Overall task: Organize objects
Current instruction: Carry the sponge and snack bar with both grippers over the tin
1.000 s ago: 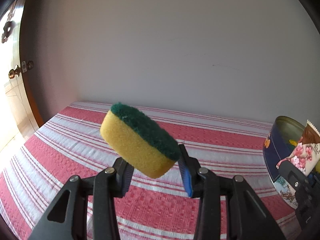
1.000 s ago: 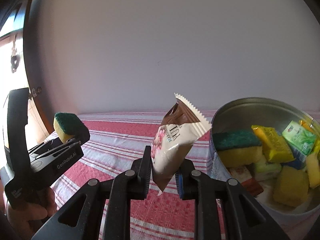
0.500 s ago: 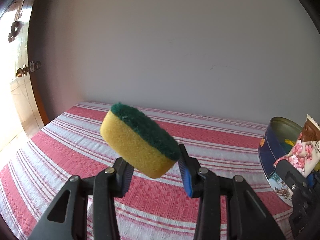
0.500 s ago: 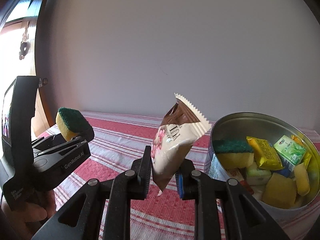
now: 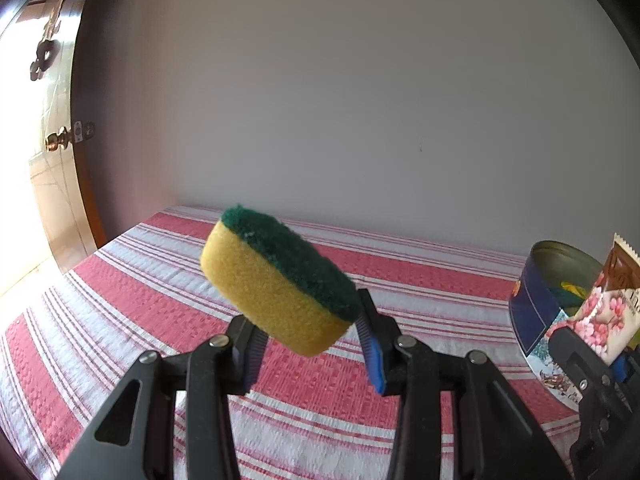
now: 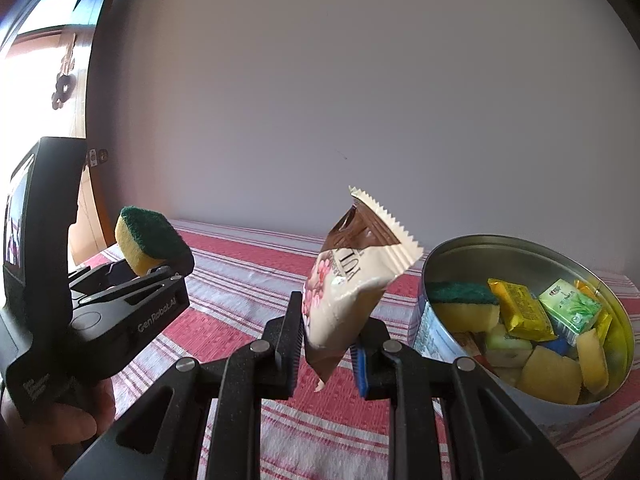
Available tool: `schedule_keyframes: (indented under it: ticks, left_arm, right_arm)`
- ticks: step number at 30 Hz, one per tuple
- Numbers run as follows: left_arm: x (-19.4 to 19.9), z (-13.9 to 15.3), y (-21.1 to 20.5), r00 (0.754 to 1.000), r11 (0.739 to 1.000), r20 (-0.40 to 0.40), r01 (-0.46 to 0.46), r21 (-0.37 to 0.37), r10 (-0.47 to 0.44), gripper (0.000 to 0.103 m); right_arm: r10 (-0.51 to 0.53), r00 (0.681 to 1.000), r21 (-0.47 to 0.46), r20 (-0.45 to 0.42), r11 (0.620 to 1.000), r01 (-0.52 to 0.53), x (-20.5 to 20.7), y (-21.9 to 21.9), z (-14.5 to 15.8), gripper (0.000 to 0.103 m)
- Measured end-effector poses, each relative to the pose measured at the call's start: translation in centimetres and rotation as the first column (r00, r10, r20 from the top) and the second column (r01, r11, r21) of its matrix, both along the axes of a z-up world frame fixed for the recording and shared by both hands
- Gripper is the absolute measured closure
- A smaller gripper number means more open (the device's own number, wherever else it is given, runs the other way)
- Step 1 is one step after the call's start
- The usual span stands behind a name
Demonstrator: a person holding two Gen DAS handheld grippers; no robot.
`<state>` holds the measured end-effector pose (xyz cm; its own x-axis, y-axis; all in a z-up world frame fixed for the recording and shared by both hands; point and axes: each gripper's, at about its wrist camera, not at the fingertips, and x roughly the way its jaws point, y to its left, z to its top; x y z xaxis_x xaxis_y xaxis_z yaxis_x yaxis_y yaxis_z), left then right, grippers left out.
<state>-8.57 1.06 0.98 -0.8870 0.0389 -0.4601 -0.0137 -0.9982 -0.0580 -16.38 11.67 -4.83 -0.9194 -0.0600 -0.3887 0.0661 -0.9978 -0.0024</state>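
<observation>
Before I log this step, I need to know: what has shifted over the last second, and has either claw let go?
The tin now sits further left and more fully in the right wrist view, and has slid into the left view too. The left claw stays shut on the sponge, the right claw on the snack packet; neither let go.

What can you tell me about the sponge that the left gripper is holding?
The sponge is a thick oval block, soft yellow foam with a dark green scrubbing layer on one face. It looks dry and clean. The left gripper is shut on its lower end, one finger on the yellow side and one on the green side. It sticks up tilted, in the air above the red and white striped cloth, touching nothing else.
</observation>
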Motion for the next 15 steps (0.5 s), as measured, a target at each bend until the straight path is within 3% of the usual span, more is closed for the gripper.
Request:
schedule_keyframes:
  ticks: [15]
  left_arm:
    - [2.1,0.1,1.3,1.0,1.0,-0.025,0.001,-0.016,-0.001,0.063]
  right_arm:
    - [-0.001,1.0,0.024,-0.029,1.0,0.002,1.7,0.3,0.3,0.08]
